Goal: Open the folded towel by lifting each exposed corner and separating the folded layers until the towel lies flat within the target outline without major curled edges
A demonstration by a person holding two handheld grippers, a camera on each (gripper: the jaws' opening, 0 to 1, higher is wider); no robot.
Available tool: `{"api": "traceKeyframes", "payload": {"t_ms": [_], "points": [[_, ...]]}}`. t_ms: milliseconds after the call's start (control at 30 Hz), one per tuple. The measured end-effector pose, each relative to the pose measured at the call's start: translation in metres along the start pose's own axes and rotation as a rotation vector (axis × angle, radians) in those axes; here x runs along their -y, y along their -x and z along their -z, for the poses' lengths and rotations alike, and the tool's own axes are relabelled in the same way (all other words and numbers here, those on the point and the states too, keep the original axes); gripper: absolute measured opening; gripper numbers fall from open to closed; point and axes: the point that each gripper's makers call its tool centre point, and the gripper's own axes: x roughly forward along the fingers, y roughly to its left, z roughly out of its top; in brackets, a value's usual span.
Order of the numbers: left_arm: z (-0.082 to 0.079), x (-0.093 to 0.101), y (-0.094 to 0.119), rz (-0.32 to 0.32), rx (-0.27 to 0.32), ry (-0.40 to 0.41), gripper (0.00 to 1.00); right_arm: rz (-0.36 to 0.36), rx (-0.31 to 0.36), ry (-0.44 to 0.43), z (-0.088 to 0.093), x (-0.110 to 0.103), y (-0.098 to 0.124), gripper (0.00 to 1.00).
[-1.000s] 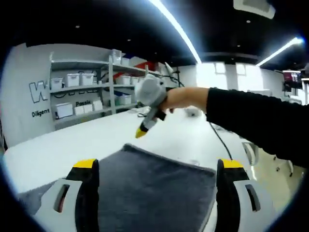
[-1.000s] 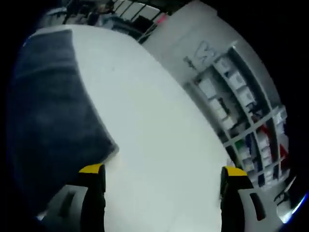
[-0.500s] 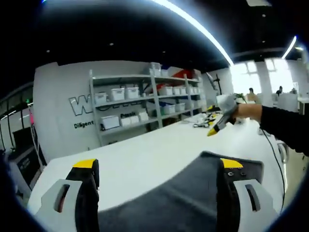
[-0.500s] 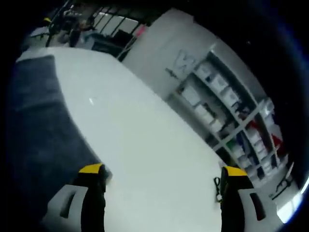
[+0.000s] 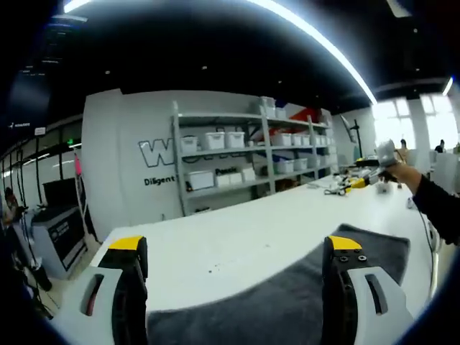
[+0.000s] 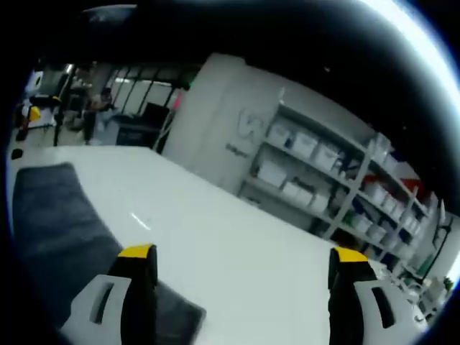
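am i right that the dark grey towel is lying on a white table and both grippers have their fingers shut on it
Not quite. The dark grey towel does lie on the white table, but neither gripper grips it. In the left gripper view the left gripper has its fingers wide apart above the towel, and in the right gripper view the right gripper is open too, holding nothing.

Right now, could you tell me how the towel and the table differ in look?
The towel is dark grey and looks soft; the table is white and smooth. The towel covers one part; the table extends well beyond it. Both lie flat, the towel resting on the table.
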Motion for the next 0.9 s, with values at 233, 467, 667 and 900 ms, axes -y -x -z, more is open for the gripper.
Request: {"api": "traceKeyframes", "payload": {"t_ms": [233,467,667,900], "points": [[0.006,-0.039,0.035,-0.064,-0.033,-0.128,1.0,0.013,0.018,-0.065,0.002,0.004,0.002,0.97],[0.021,-0.058,0.055,-0.063,-0.032,-0.066,0.99,0.009,0.022,-0.049,0.008,-0.01,0.016,0.99],[0.035,-0.064,0.066,-0.053,-0.022,-0.078,1.0,0.009,0.009,-0.011,0.021,-0.024,0.023,0.99],[0.048,-0.062,0.067,-0.022,0.002,-0.091,1.0,-0.021,0.015,-0.011,0.033,-0.051,0.032,0.99]]}}
